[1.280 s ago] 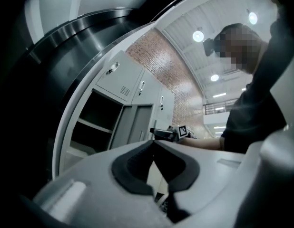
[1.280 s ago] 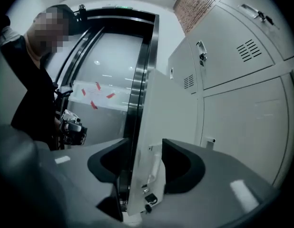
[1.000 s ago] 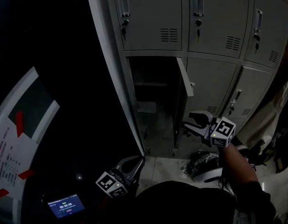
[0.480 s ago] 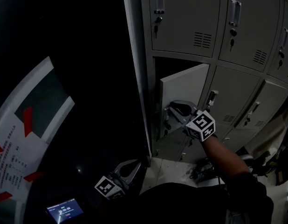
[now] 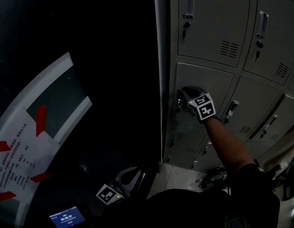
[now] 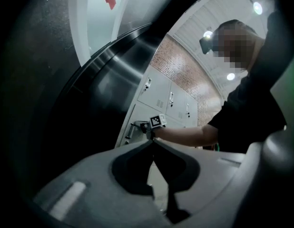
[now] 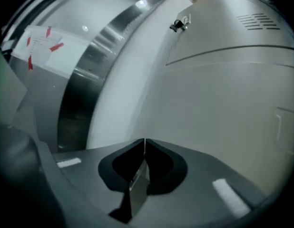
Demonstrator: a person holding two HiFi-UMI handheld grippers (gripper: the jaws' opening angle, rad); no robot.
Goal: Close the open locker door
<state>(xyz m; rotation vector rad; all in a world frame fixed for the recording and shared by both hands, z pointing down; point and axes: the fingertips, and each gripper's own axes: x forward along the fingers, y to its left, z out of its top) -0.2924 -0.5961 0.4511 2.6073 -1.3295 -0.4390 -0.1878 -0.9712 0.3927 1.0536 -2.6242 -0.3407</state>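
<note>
We face the grey locker bank (image 5: pixel 211 37), which fills the right half of the head view. The locker door (image 5: pixel 209 87) we have to close sits in the middle row, leftmost column, just right of frame centre. It looks flush with its neighbours, though we cannot tell whether the latch has caught. If it has not, the door may swing back out as soon as pressure comes off.

The right gripper (image 5: pixel 185 91) is at the door's left edge, just above the door handle (image 5: pixel 179 101). Its jaws are closing and the tips nearly meet with nothing between them. In the right gripper view the pale door face (image 7: pixel 223 103) fills the frame just ahead of those tips. Narrowed jaws make a small contact point, so we judge they could skid sideways across the smooth metal. They might also hit the handle instead of pushing squarely.

The left gripper (image 5: pixel 136 174) hangs low at bottom centre, well apart from the lockers, with its jaws together and empty. It is too far away to catch a rebounding door.

Keys hang in the upper locks, one of them (image 5: pixel 185 25) above our door, and a raised arm could snag it
</note>
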